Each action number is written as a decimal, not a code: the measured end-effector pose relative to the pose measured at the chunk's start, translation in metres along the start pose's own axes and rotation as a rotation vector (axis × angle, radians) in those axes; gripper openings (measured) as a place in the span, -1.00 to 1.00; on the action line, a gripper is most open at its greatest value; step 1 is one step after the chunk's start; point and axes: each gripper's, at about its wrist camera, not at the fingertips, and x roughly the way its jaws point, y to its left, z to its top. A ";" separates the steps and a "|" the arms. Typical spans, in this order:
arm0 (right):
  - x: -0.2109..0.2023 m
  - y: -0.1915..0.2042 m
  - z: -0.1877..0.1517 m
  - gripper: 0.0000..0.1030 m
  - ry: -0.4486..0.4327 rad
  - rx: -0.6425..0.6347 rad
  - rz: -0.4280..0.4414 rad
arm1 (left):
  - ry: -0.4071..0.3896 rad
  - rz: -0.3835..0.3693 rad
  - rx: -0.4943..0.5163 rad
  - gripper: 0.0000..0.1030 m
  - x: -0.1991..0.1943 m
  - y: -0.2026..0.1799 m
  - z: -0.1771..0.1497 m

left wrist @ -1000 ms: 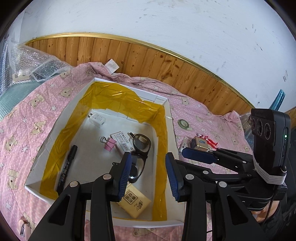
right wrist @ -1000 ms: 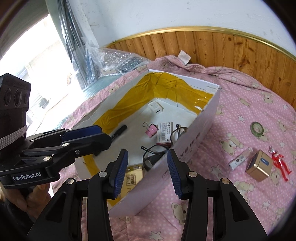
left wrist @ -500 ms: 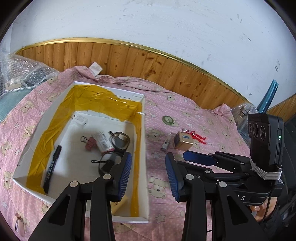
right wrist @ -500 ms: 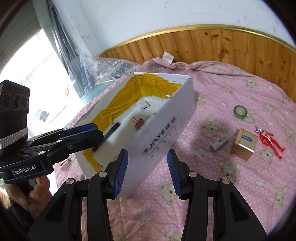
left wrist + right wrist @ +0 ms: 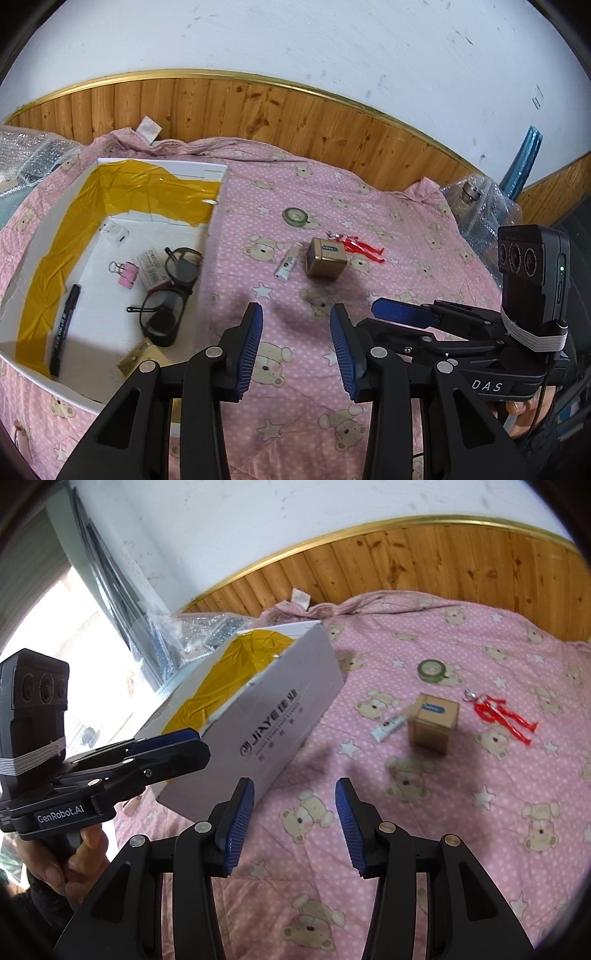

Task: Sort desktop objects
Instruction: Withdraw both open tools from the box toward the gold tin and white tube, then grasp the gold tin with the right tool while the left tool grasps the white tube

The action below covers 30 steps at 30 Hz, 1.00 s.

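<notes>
A white cardboard box [image 5: 216, 229] lined with yellow tape sits at the left; inside lie black glasses [image 5: 173, 284], a pink binder clip [image 5: 127, 272], a black marker [image 5: 65, 325] and a small card. On the pink blanket to its right lie a gold-brown cube box [image 5: 327, 257], a small white tube [image 5: 287, 263], a red toy figure [image 5: 360, 248] and a green tape roll [image 5: 295, 216]. My left gripper [image 5: 295, 345] is open over bare blanket, nearer than the cube. In the right wrist view my right gripper [image 5: 293, 827] is open, short of the cube box [image 5: 434, 720], tube [image 5: 389, 727], figure [image 5: 504, 714] and tape roll [image 5: 432, 670].
Bubble wrap [image 5: 33, 155] lies beyond the box at left, and a wrapped bundle [image 5: 480, 206] sits at the far right. Wooden panelling [image 5: 258, 110] backs the blanket. A hand [image 5: 66, 867] holds the left gripper's handle beside the box's outer wall [image 5: 280, 720].
Both grippers have swung right, away from over the box and toward the loose items on the blanket. Both stayed open and empty.
</notes>
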 end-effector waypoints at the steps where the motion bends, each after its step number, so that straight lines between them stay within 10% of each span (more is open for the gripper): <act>1: -0.002 -0.005 -0.004 -0.05 0.000 0.010 -0.001 | 0.007 -0.005 0.003 -0.23 0.003 -0.002 -0.001; 30: 0.021 -0.114 0.006 -0.02 0.013 0.165 -0.102 | 0.163 -0.026 0.022 -0.17 0.157 -0.035 0.010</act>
